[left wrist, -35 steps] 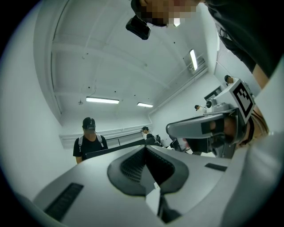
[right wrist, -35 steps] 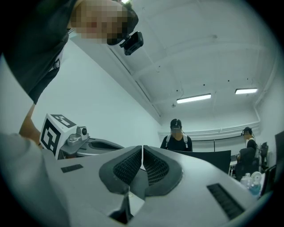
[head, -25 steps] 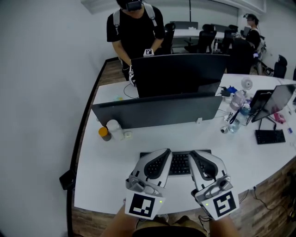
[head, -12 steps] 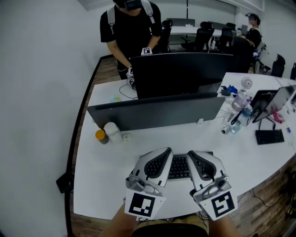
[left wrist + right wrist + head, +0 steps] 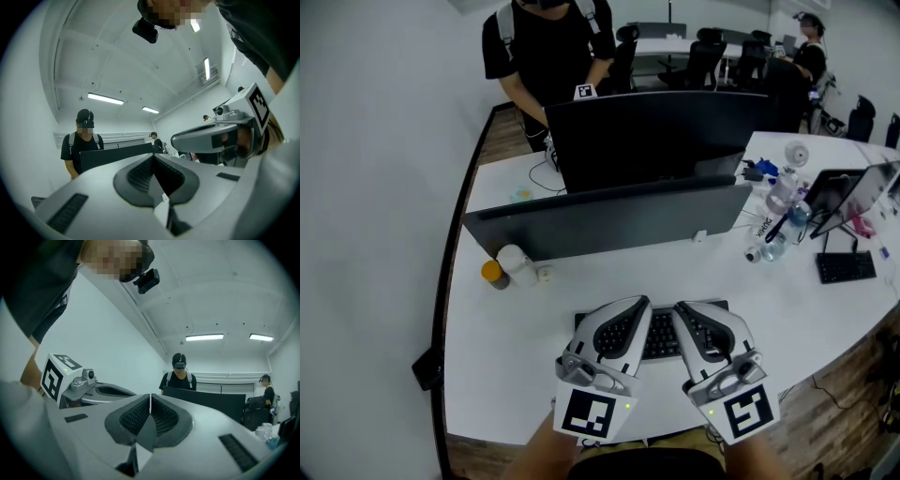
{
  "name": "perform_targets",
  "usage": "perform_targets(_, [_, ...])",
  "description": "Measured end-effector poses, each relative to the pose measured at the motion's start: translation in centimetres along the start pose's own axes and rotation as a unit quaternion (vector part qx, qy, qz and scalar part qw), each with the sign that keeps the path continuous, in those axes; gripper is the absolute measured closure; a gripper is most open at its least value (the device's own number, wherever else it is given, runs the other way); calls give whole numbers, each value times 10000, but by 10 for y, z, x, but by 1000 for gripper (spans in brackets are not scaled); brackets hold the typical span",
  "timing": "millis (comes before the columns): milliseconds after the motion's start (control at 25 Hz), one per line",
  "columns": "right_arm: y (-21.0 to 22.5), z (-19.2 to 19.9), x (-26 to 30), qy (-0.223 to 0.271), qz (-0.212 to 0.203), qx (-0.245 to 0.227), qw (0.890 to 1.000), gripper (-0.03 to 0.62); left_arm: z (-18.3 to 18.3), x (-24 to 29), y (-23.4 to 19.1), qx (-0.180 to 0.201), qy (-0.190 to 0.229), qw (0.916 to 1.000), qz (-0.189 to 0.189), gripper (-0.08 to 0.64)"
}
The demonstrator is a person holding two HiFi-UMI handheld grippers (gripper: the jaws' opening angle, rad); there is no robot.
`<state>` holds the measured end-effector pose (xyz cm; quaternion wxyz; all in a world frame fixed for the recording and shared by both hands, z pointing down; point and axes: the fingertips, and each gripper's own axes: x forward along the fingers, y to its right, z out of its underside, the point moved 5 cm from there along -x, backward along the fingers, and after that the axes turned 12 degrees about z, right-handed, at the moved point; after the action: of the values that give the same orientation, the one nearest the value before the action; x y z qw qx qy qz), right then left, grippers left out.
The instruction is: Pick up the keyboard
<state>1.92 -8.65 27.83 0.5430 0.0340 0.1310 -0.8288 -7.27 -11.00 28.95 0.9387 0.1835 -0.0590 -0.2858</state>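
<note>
The black keyboard [image 5: 662,336] lies on the white desk [image 5: 511,366] near its front edge, mostly hidden under my two grippers. My left gripper [image 5: 633,306] hovers over the keyboard's left half, jaws shut with nothing between them. My right gripper [image 5: 683,308] hangs over the right half, also shut and empty. In the left gripper view the dark pads [image 5: 140,173] meet at a closed seam, and the right gripper view shows its pads [image 5: 164,418] pressed together the same way. Both point level toward the far side of the desk.
A dark divider panel [image 5: 609,220] and a black monitor [image 5: 656,131] stand behind the keyboard. An orange-lidded jar [image 5: 492,274] sits at the left. Bottles [image 5: 778,225], a laptop [image 5: 853,197] and a small keyboard [image 5: 847,267] are at the right. A person [image 5: 544,47] stands across the desk.
Both grippers stay shut side by side over the keyboard and have sunk slightly toward it. The head view has shifted, so the monitor and divider now sit further left.
</note>
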Motion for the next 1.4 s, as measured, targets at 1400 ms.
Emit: perform_targets(1400, [66, 103, 15, -1189, -291, 326, 9919, 555, 83, 24, 0, -276, -1225, 9906, -548, 543])
